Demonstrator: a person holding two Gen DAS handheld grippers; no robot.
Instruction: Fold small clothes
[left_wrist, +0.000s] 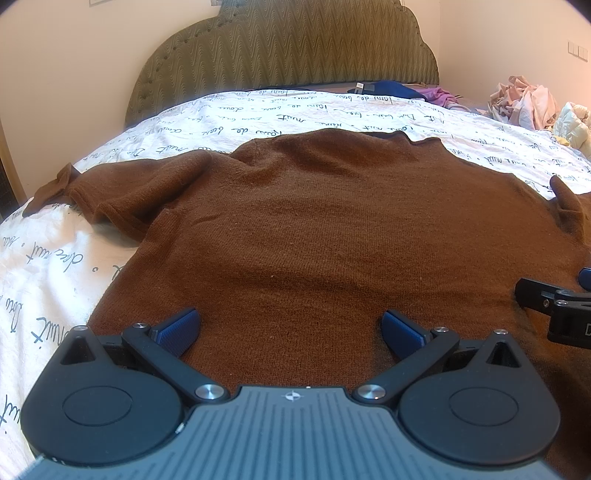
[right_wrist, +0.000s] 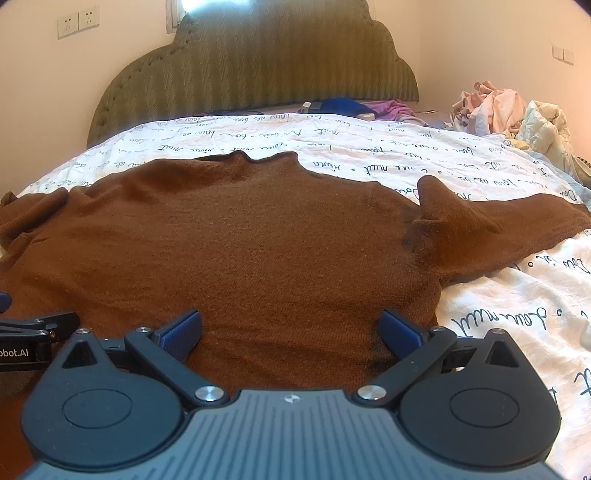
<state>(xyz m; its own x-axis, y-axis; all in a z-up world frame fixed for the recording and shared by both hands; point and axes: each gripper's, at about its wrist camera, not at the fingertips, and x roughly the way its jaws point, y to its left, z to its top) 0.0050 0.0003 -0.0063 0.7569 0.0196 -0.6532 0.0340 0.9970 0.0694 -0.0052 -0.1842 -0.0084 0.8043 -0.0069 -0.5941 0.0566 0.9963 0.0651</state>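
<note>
A brown knit sweater lies spread flat on the bed, collar toward the headboard, and also shows in the right wrist view. Its left sleeve lies bunched out to the left. Its right sleeve stretches right with a raised fold. My left gripper is open and empty over the sweater's lower left part near the hem. My right gripper is open and empty over the lower right part. Each gripper shows at the edge of the other's view: the right one and the left one.
The bed has a white cover with black script. A green padded headboard stands behind. A pile of pale clothes sits at the far right. Blue and purple clothes lie by the headboard.
</note>
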